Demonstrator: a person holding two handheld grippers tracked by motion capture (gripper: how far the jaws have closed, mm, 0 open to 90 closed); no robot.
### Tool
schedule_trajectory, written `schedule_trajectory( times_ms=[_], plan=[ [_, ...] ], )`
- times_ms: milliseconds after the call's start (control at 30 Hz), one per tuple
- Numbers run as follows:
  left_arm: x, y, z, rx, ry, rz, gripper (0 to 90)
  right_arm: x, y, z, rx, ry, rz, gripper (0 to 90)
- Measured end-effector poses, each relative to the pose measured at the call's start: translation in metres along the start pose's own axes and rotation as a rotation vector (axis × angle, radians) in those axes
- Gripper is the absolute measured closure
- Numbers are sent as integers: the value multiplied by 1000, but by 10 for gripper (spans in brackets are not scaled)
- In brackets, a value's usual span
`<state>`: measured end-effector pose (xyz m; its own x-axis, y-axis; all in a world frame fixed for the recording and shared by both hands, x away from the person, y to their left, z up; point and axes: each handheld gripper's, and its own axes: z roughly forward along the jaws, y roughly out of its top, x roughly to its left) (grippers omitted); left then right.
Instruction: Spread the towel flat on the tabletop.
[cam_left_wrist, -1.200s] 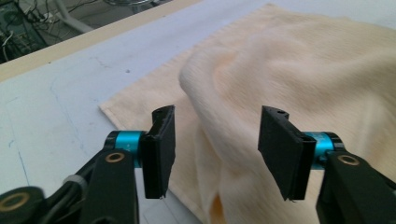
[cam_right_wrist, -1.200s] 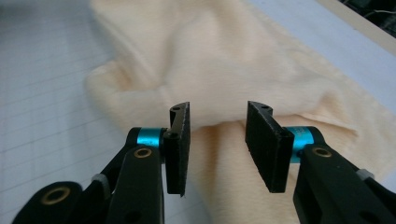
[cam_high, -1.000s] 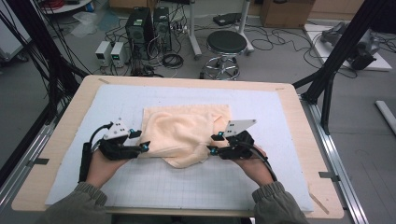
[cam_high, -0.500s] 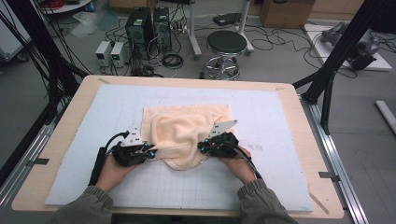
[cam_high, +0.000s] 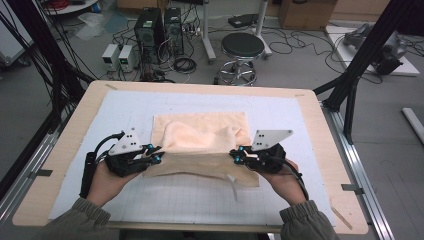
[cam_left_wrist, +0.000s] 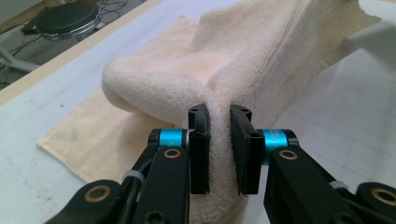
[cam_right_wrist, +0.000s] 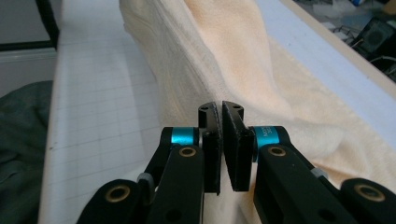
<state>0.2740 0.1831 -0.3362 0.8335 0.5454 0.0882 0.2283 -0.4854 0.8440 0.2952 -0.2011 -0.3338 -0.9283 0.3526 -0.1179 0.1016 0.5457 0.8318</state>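
both grippers have just closed on the cream towel (cam_high: 202, 145): the left gripper (cam_high: 156, 159) pinches its near left edge, the right gripper (cam_high: 235, 156) its near right edge, the cloth sagging between them above the table (cam_high: 75, 125).

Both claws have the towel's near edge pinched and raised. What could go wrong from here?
1. The left claw pinches a thick bunch of towel, not a clean corner, so a layer may slip out.
2. The right claw grips a thin edge that could pull free.
3. The far part lies rumpled on the mat; folding over it may trap the wrinkle.
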Motion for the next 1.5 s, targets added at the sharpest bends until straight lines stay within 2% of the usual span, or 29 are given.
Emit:
schedule_trajectory(
  times_ms=[67,133,200,267,400,500,600,700,767,800,900,1000,1067,1167,1233,1300,1333,1367,1433,1500],
  plan=[
    [-2,-5,1,32,-43,-10,766,5,1,-4,7,20,-3,860],
    [1,-14,4,35,-70,-32,705,6,-4,0,51,69,15,836],
    [7,-26,4,8,-66,-91,596,7,-12,5,59,85,18,784],
    [16,-34,5,1,-70,-125,566,5,-17,7,42,87,40,746],
    [26,-43,9,5,-38,-145,550,-7,-24,15,51,59,51,669],
    [29,-49,23,39,-26,-143,551,-18,-32,31,102,40,60,605],
    [29,-56,45,105,-35,-134,551,-24,-40,50,145,40,77,573],
    [26,-63,68,178,-35,-111,559,-26,-50,69,209,40,71,569],
    [22,-66,75,181,-11,-73,613,-26,-55,80,264,49,78,608],
    [21,-65,75,182,-3,-57,645,-24,-57,83,279,49,67,656],
    [21,-64,71,187,3,-61,735,-21,-55,87,299,45,25,826],
    [18,-62,66,178,20,-64,780,-19,-55,87,318,68,28,890],
    [15,-60,59,160,22,-62,792,-16,-54,83,313,74,25,891],
    [10,-56,46,132,19,-43,797,-11,-51,71,279,82,10,892],
    [5,-53,37,114,14,-36,798,-7,-53,61,257,89,21,895],
    [2,-52,30,104,9,-29,800,-4,-57,56,244,116,34,893],
    [1,-52,28,98,7,-26,800,-3,-59,55,249,118,36,861],
    [1,-52,25,98,8,-23,800,-2,-62,54,246,113,39,790],
    [3,-55,24,89,-2,-34,792,-3,-68,55,239,105,56,730],
    [7,-60,24,88,-7,-53,737,-4,-70,56,225,96,57,677]
  ],
)
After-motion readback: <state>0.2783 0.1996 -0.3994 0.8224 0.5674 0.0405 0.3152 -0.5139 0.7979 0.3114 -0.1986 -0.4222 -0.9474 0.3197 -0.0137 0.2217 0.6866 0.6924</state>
